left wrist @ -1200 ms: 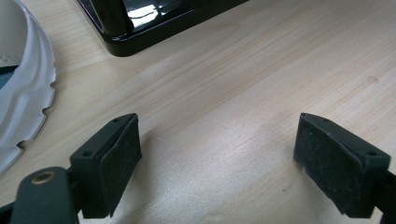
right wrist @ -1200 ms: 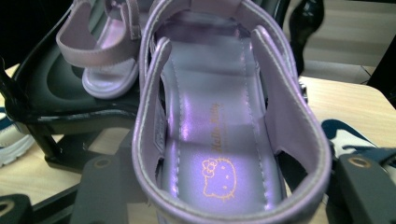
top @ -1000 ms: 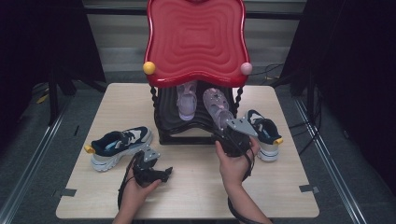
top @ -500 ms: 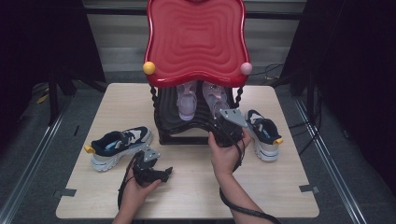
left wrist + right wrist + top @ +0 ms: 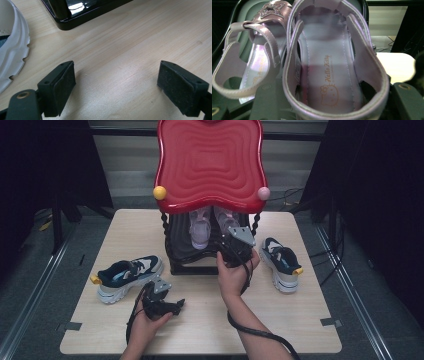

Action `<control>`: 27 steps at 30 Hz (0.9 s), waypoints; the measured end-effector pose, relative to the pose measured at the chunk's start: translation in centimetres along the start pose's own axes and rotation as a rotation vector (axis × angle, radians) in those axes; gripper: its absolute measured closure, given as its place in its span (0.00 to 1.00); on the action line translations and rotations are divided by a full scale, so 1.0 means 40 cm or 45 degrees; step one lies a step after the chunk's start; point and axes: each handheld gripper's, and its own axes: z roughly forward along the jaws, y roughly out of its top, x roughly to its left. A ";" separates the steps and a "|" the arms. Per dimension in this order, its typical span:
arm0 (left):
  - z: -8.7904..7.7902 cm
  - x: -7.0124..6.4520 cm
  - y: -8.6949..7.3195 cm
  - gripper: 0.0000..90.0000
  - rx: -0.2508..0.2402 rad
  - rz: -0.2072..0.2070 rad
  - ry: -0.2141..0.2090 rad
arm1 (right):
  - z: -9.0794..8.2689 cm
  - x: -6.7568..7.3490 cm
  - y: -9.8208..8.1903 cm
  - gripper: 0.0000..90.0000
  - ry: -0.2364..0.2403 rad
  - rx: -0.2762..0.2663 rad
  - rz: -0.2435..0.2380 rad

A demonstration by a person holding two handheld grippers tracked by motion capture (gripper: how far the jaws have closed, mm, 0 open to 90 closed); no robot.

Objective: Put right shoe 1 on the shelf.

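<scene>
Pink sandal (image 5: 329,72), heel end toward the camera in the right gripper view, lies on the black shelf (image 5: 192,252) under the red wavy top (image 5: 210,165) of the rack. Right gripper (image 5: 235,245) is pushed in at the shelf's front; its two jaws stand either side of the sandal's heel, close against the strap. Whether the pads actually press on it, cannot tell.

Second pink sandal (image 5: 254,57), with a glitter star on its strap, sits just beside the first, on its left in the right gripper view. In the high view both sandals are tucked under the red top, which overhangs them and hides their toes.

Sneakers flank the rack on the wooden table (image 5: 300,320): one dark blue and white sneaker (image 5: 127,277) to the rack's left, another (image 5: 281,262) to its right, near the right hand.

Left gripper (image 5: 160,302) rests low on the table in front of the rack, near the left sneaker, jaws wide apart, bare wood between them.
</scene>
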 end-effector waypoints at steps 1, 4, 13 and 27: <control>0.000 0.000 0.000 0.16 0.000 0.001 -0.001 | 0.005 0.002 0.001 0.41 -0.005 0.002 0.008; 0.000 0.000 0.000 0.16 0.000 0.000 -0.001 | 0.019 0.008 0.004 0.41 -0.019 0.010 0.029; 0.000 0.000 0.000 0.16 0.000 0.000 0.000 | 0.065 0.018 -0.002 0.41 -0.045 0.033 0.058; 0.000 0.000 0.000 0.16 0.000 0.001 -0.001 | 0.092 0.027 -0.010 0.41 -0.046 0.041 0.095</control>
